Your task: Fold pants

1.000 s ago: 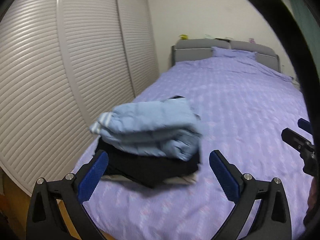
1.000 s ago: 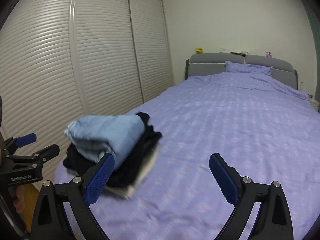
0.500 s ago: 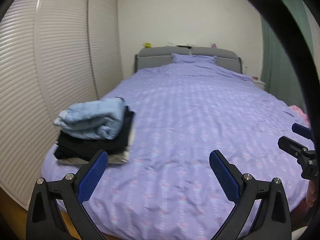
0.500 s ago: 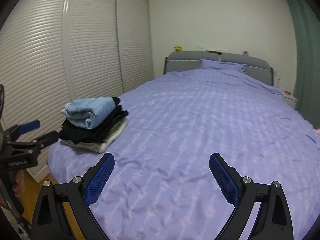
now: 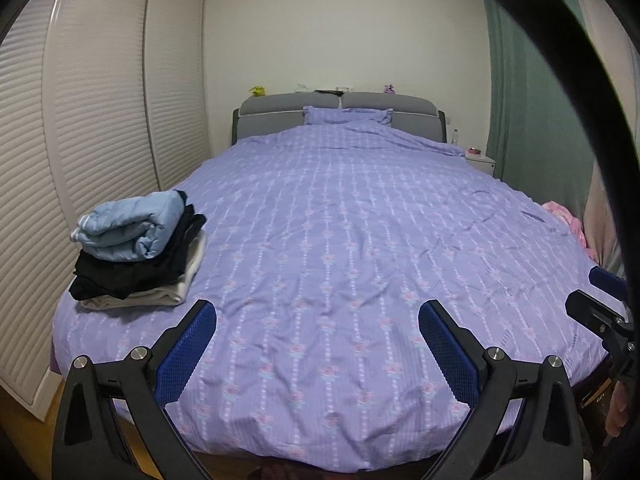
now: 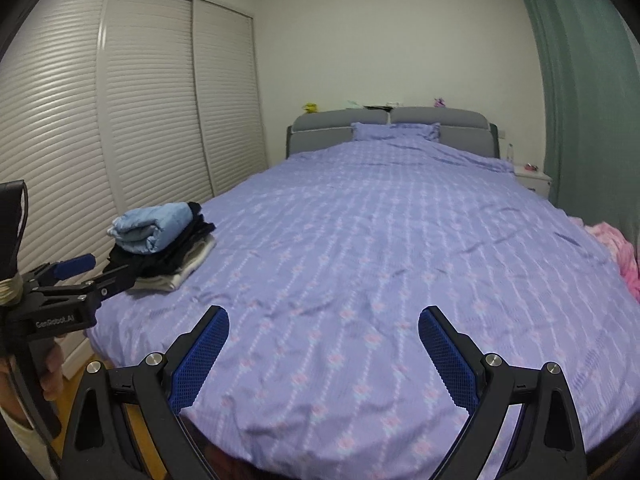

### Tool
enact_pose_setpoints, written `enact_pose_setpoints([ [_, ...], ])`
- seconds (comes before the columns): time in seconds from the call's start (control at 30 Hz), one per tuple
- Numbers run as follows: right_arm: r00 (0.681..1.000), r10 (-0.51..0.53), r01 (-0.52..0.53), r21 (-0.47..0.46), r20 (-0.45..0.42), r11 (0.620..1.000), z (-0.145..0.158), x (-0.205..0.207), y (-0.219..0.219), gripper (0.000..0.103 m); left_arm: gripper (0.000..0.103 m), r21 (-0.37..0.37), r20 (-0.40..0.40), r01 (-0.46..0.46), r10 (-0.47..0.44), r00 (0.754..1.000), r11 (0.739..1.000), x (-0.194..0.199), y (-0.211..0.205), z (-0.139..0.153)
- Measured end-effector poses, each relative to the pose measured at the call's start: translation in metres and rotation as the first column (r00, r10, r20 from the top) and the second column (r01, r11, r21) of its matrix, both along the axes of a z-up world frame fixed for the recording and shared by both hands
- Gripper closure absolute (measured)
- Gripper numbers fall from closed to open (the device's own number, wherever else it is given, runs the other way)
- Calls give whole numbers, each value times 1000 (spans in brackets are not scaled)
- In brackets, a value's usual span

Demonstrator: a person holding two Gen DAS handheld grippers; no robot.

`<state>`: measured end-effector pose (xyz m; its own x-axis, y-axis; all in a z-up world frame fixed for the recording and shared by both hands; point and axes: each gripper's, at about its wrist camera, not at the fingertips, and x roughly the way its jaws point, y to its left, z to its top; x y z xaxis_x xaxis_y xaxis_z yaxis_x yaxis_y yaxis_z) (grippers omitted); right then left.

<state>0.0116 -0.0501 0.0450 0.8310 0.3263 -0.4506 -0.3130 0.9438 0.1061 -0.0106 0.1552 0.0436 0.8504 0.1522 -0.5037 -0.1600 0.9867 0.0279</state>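
Note:
A stack of folded clothes (image 5: 136, 256) lies at the near left corner of the purple bed (image 5: 340, 248): light blue pants (image 5: 128, 232) on top, black garments under them, a cream one at the bottom. The stack also shows in the right wrist view (image 6: 164, 248). My left gripper (image 5: 316, 336) is open and empty, held above the foot of the bed, right of the stack. My right gripper (image 6: 324, 340) is open and empty over the bed's foot. The left gripper also shows at the left edge of the right wrist view (image 6: 80, 276).
White louvred wardrobe doors (image 5: 80, 140) run along the left of the bed. A grey headboard (image 5: 340, 116) and pillows stand at the far end. A pink garment (image 6: 616, 248) lies at the bed's right edge by a green curtain (image 6: 580, 100). A white nightstand (image 6: 532, 180) stands far right.
Both grippers have pulled back from the stack and swung right toward the middle of the bed. The stack now sits farther away at the left. Both stay open.

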Motion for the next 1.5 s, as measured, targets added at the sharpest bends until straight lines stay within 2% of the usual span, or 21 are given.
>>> enact_pose_setpoints([
  [0.2,999,-43,43,10,-10,999,-12,-13,-42,6,0,-7,9,28,-28,1000,1000,-5,-46,-9],
  [0.57,991,-127,129,48,-38,990,-34,-17,-91,6,0,-14,-11,108,-108,994,994,9,-82,-22],
  [1.5,989,-126,128,25,-72,991,-48,-15,-87,6,0,-43,-39,124,-126,991,991,6,-87,-35],
])
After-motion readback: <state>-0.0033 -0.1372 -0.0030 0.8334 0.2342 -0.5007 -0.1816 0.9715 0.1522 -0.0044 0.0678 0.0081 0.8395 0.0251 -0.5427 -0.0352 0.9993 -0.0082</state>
